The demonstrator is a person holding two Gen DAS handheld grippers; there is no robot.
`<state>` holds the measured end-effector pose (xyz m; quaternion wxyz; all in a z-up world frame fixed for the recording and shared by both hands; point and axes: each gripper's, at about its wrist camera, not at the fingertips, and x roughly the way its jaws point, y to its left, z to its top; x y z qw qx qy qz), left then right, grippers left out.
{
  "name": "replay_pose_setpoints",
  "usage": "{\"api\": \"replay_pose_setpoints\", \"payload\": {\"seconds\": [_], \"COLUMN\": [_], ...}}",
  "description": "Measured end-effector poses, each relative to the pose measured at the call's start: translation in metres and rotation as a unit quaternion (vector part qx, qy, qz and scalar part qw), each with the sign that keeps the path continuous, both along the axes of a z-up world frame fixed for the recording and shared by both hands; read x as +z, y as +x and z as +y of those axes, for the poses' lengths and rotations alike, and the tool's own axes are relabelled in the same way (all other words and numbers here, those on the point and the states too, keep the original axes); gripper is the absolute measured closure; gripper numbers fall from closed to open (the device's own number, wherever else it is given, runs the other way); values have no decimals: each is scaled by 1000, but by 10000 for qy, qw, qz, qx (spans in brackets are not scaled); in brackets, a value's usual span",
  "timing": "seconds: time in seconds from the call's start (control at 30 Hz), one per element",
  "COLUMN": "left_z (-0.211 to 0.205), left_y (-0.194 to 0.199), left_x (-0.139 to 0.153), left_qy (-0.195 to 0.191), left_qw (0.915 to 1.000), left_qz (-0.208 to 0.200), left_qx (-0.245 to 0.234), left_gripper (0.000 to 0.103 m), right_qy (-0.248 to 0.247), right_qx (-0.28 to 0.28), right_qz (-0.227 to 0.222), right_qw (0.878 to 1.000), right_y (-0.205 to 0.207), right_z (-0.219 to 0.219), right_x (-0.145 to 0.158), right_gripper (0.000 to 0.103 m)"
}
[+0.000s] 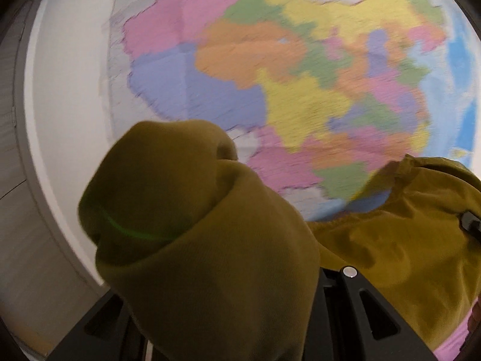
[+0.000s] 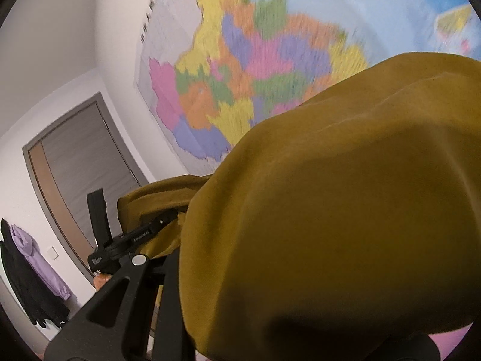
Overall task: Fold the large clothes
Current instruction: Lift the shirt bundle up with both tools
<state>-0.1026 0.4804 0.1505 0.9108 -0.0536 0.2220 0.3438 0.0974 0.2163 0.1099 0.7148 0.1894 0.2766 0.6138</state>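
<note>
Both hand-held grippers, left [image 1: 228, 270] and right [image 2: 168, 258], look clamped on the mustard garment [image 2: 330, 195] bunched toward 12 o'clock; uneven lifting could make it slip

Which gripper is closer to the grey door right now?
Left. Seen from the right wrist, the left gripper lies toward the door, at the mustard garment edge facing it; the right gripper is at its far side.

Only a small pink surface [image 1: 455, 344] shows at the lower right of the left wrist view, and again as a strip [image 2: 451, 338] at the bottom right of the right wrist view. The mustard garment [image 2: 330, 210] covers most of it. Whether it is bed or table, and whether the cloth [image 1: 390, 255] rests on it, cannot be told.
</note>
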Motion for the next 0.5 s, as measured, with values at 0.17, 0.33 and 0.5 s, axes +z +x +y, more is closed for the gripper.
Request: {"api": "replay_pose_setpoints", "payload": {"seconds": [0.17,0.33,0.5], "left_z": [52,108,160], "left_y": [1,-6,-7], "left_x": [-14,-26,-103], "left_qy": [-36,-128,-611], "left_qw": [9987,9954,9854], "left_qz": [209,46,487], "left_qx": [458,946,1511], "left_gripper": [84,84,83], "right_qy": [-123,-137,-1268], "right_qx": [139,263,923], "right_qz": [-83,-482,-25], "right_qw": [9998,9984,9876], "right_y": [-12,-34,-47], "right_z": [55,98,140], "right_x": [-14,-29,-115], "right_gripper": [83,83,80]}}
